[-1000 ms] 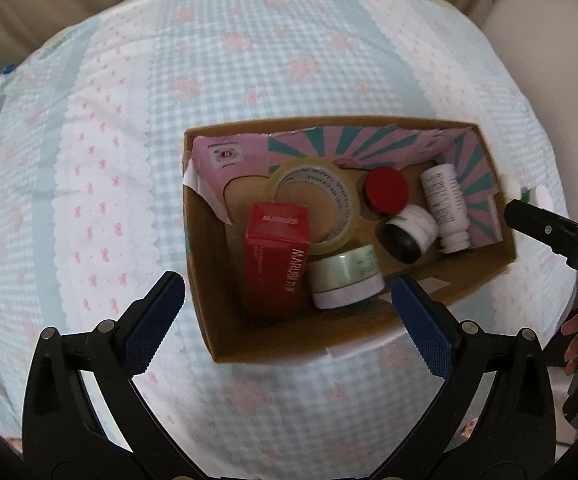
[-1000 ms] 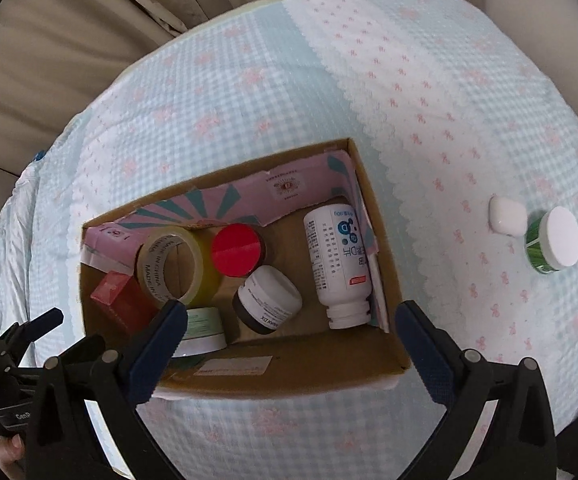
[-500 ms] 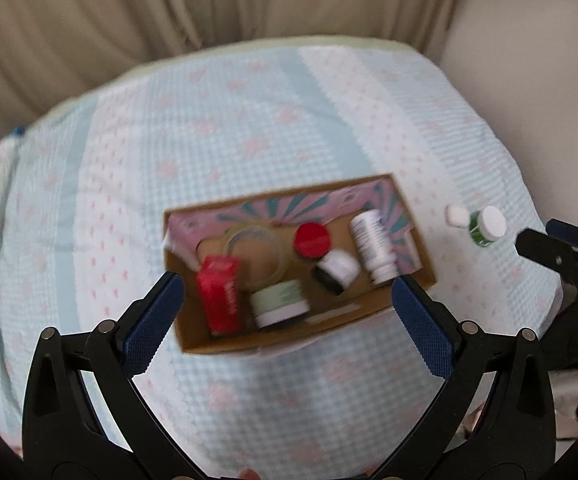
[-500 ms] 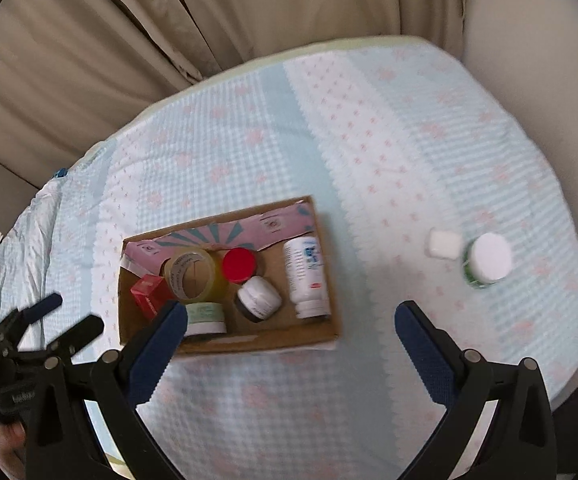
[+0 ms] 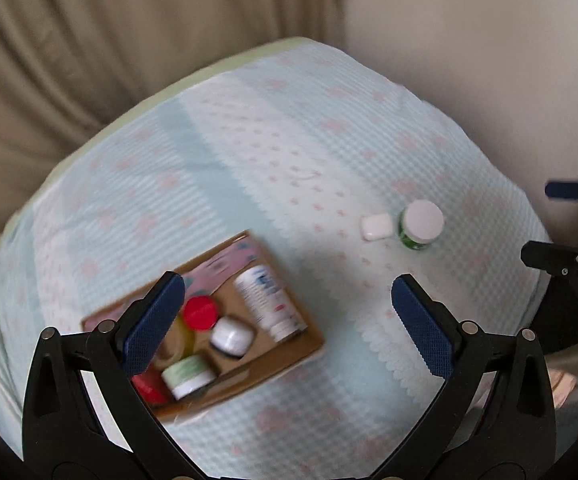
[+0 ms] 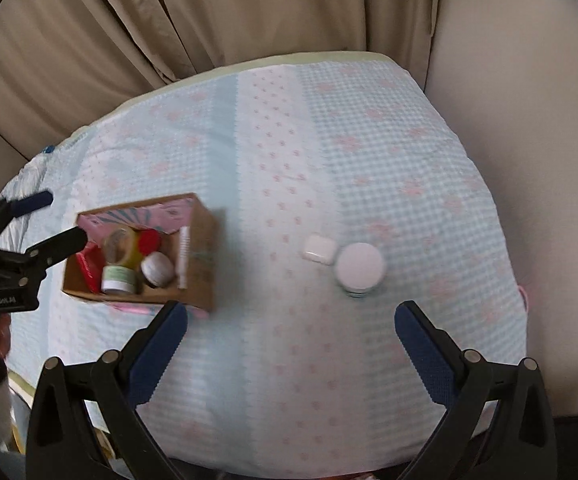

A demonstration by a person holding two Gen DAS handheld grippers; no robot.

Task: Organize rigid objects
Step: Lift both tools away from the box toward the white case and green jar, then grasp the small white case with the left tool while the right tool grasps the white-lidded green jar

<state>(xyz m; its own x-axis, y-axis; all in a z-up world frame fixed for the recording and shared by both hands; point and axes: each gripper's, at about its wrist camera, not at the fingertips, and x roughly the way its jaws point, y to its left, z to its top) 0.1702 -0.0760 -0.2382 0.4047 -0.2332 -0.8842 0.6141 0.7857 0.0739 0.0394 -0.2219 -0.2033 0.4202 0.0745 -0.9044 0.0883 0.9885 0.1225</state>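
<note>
A cardboard box (image 5: 289, 356) (image 6: 203, 240) lies on the blue checked cloth, holding a white bottle (image 5: 269, 300), a red-lidded jar (image 5: 199, 312), a white jar (image 5: 231, 336), a green-banded jar (image 5: 187, 376), a tape roll (image 6: 119, 242) and a red carton (image 6: 89, 266). A green jar with a white lid (image 5: 421, 224) (image 6: 359, 266) and a small white case (image 5: 375, 227) (image 6: 319, 249) stand on the cloth to the right of the box. My left gripper (image 5: 285, 320) is open and empty above the box. My right gripper (image 6: 289, 344) is open and empty, in front of the jar and case.
The cloth covers a rounded table (image 6: 389, 160) with beige curtains (image 6: 209, 20) behind and a pale wall (image 6: 529, 80) on the right. The left gripper shows at the left edge of the right wrist view (image 6: 29, 236), the right gripper at the right edge of the left wrist view (image 5: 569, 232).
Both grippers have pulled up and back from the box, and both views have swung right. The jar and white case now sit nearer the centre. Both grippers stay open.
</note>
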